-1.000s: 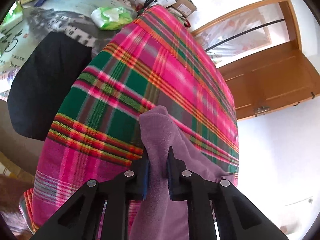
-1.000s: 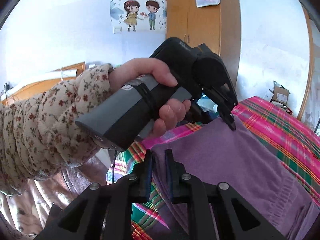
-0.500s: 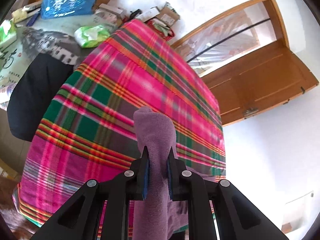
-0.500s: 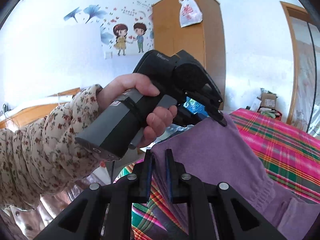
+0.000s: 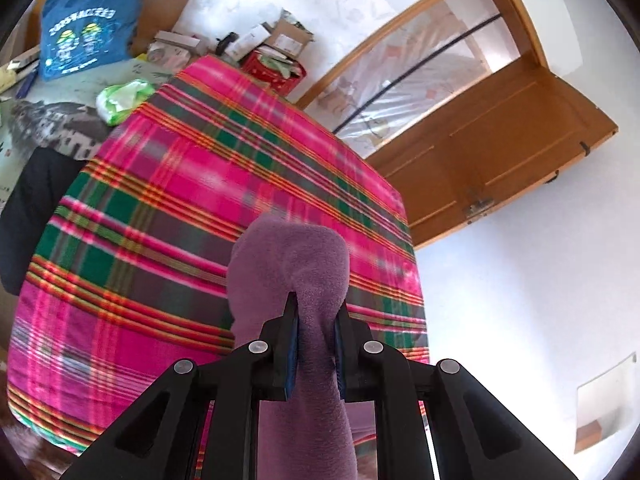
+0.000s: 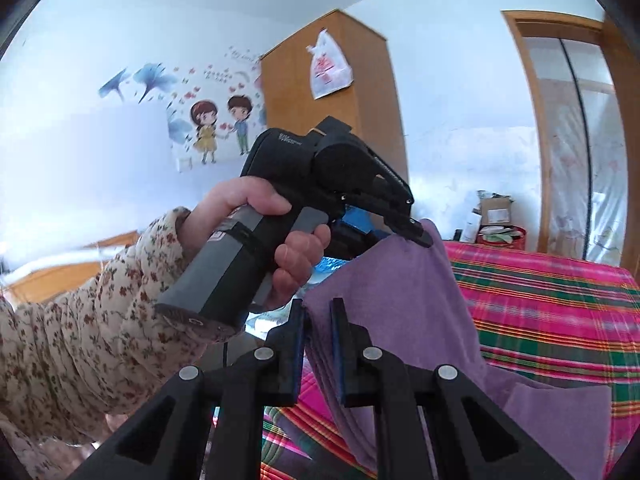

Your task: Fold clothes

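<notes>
A purple fleece garment point(image 6: 404, 292) hangs stretched between both grippers above a bed with a pink and green plaid blanket point(image 5: 168, 208). My left gripper point(image 5: 314, 312) is shut on one bunched corner of the purple garment point(image 5: 292, 264), which bulges out past the pads. My right gripper point(image 6: 317, 312) is shut on the other corner, its layered edge pinched between the blue pads. In the right wrist view a hand in a floral sleeve point(image 6: 92, 320) holds the left gripper point(image 6: 416, 232), whose tips pinch the garment's top edge. The lower part drapes onto the blanket point(image 6: 560, 300).
A black cloth point(image 5: 28, 200) and a green packet point(image 5: 120, 100) lie on a side surface left of the bed, with a blue bag point(image 5: 84, 36) behind. Boxes point(image 5: 276, 40) crowd the far end. A wooden door point(image 5: 500, 152) and a wardrobe point(image 6: 332, 112) stand beyond.
Both grippers have risen with the purple garment, lifting it off the blanket. The bed looks farther away and more of the room and the door shows.
</notes>
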The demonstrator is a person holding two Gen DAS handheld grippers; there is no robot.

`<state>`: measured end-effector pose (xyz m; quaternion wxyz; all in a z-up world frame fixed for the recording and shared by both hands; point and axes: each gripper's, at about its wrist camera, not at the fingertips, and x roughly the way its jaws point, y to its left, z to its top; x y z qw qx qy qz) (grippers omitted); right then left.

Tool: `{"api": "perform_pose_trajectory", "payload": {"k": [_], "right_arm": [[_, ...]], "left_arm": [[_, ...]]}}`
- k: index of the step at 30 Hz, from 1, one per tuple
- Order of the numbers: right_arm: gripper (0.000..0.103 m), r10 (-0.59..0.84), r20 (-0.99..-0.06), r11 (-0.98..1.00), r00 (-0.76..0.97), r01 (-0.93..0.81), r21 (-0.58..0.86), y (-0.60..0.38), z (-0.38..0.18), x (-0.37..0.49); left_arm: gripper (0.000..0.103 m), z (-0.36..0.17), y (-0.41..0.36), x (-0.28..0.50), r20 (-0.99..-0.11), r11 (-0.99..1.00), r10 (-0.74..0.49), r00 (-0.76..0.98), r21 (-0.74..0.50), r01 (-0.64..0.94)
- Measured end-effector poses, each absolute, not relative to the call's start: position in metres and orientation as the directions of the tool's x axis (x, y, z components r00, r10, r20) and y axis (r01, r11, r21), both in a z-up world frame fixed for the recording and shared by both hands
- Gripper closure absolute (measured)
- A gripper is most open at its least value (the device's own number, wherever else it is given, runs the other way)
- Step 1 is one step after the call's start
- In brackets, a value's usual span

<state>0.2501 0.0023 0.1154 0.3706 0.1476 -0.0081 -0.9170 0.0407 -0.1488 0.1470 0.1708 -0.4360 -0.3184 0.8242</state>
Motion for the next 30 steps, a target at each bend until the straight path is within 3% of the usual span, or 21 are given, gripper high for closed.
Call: {"api": "perform_pose_trajectory", "payload": {"k": [13,30], "right_arm": [[0.09,-0.596,-0.218,-0.802,-0.773,0.56,0.207,0.084,0.119,0.257],[0.091,-0.448,-0.255,-0.875,-0.857,0.362,0.322,0.176,0.095,0.252]], "left_arm": [[0.088,0.16,-0.051,0.021,-0.644,-0.761,0.605,-0.469,-0.64,-0.103],[0.087,0.138,0.049,-0.003,-0.734,-0.81,0.58,-0.353,-0.568,-0.148]]}}
